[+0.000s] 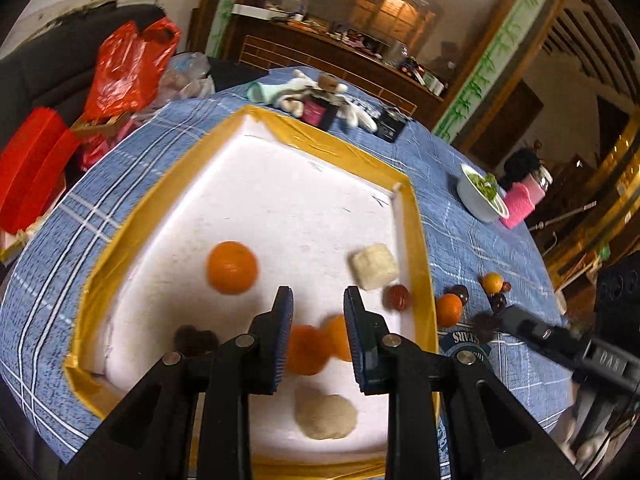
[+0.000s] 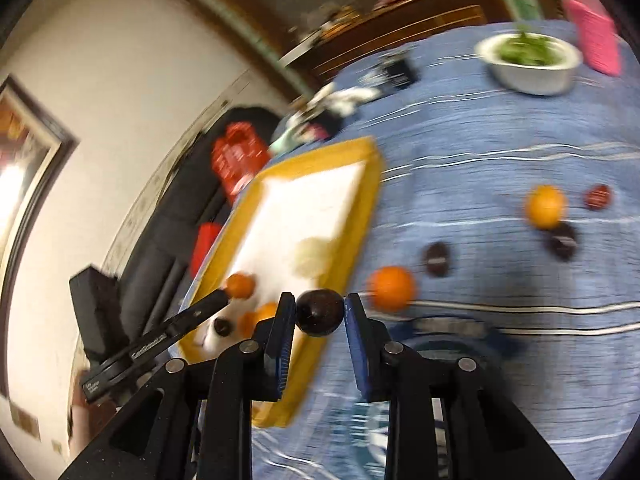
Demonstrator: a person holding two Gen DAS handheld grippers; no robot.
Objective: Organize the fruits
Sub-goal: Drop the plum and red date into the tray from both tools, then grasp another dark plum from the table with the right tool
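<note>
A white foam tray (image 1: 280,184) with a yellow taped rim lies on the blue table. It holds an orange (image 1: 232,267), two more oranges (image 1: 306,350), a dark fruit (image 1: 196,340), a red fruit (image 1: 398,297), a white cube (image 1: 374,266) and a pale round piece (image 1: 326,416). My left gripper (image 1: 318,300) is open and empty above the two oranges. My right gripper (image 2: 320,308) is shut on a dark round fruit (image 2: 320,312) beside the tray's rim (image 2: 316,360). On the cloth lie an orange (image 2: 392,288), a yellow-orange fruit (image 2: 546,206), two dark fruits (image 2: 438,258) and a red one (image 2: 598,197).
A white bowl of greens (image 2: 532,62) and a pink object (image 2: 592,40) stand at the far side. Gloves and dark boxes (image 1: 320,100) lie behind the tray. Red bags (image 1: 128,64) and red boxes (image 1: 32,168) sit at the left edge.
</note>
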